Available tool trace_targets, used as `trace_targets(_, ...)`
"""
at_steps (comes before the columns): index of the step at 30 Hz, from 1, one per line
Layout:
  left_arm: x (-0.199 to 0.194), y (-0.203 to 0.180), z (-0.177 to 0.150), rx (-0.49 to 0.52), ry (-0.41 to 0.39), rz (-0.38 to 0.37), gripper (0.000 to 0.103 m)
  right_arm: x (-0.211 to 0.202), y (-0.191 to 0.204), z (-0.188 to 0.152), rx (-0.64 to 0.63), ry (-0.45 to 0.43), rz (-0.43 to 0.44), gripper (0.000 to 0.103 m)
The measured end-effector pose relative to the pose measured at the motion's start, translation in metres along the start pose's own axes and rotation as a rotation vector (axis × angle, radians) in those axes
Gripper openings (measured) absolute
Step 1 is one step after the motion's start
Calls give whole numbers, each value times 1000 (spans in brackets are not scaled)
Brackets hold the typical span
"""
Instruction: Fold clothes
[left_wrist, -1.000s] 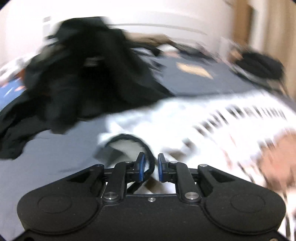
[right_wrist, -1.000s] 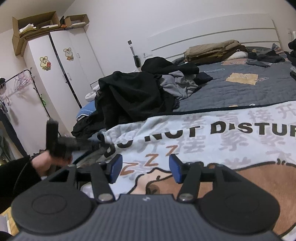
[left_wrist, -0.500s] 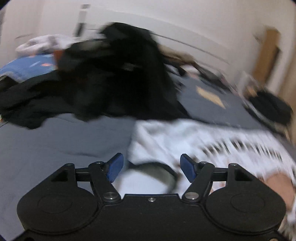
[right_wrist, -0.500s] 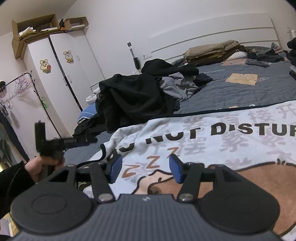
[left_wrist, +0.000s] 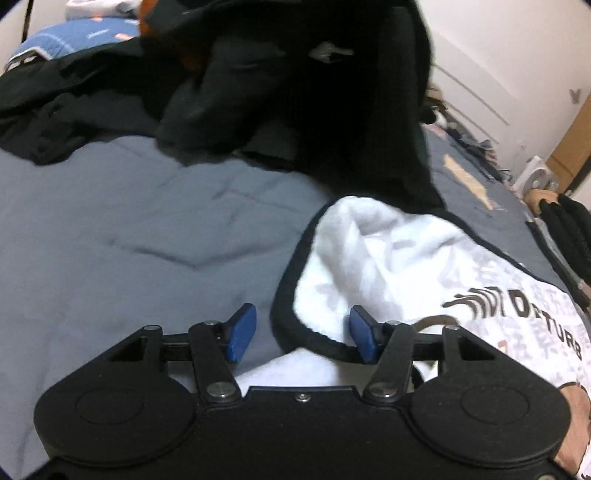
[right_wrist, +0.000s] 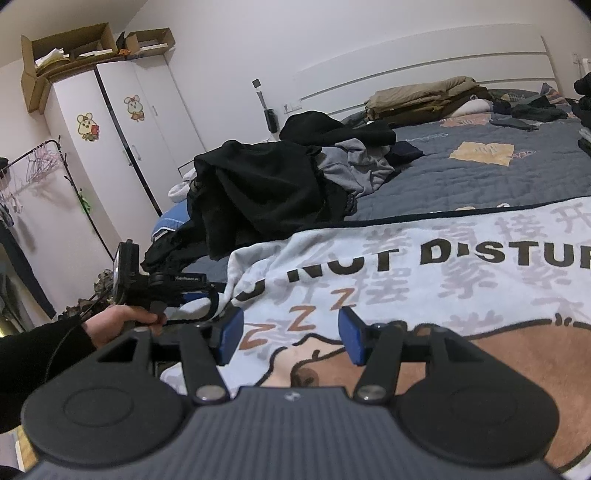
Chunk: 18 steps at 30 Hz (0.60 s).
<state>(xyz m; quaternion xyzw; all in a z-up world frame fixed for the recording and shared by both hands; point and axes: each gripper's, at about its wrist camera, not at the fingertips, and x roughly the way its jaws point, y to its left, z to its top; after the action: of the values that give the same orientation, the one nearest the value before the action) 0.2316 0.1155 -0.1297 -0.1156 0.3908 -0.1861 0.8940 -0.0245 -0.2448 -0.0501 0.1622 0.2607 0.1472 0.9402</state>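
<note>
The white printed blanket (left_wrist: 388, 266) lies on the grey bed (left_wrist: 129, 221), its black-edged corner at lower centre between the closing blue pads of the left hand-held gripper (left_wrist: 301, 338), not pinched. The right hand-held gripper (right_wrist: 291, 338) hangs spread over the blanket's print, lower centre.
</note>
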Motion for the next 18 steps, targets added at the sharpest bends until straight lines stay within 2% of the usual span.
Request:
trace_targets(1,-2,-4,-1,34,-15,-2,47,0,0,0,1,1,-1,56)
trace_targets(3,-6,-13,-3,115,-37,-3,25,1,0,0,2,2,-2,56)
trace_targets(6,-13,-27,-4,231,-83,14,17,2,-1,-1,4,5,-5,56)
trace_targets(10,-30,-25,11,291,-176,99,14,3,-2,-3,9,11,-6,56)
trace_targets(15,-42,-9,44,377,-279,351,13,5,-2,-4,6,20,-6,56)
trace_targets(16,-42,-7,51,385,-291,379,13,5,-2,-5,5,22,-6,56)
trace_targets(18,-36,-13,61,468,-311,432,13,6,-2,-5,3,25,-6,56)
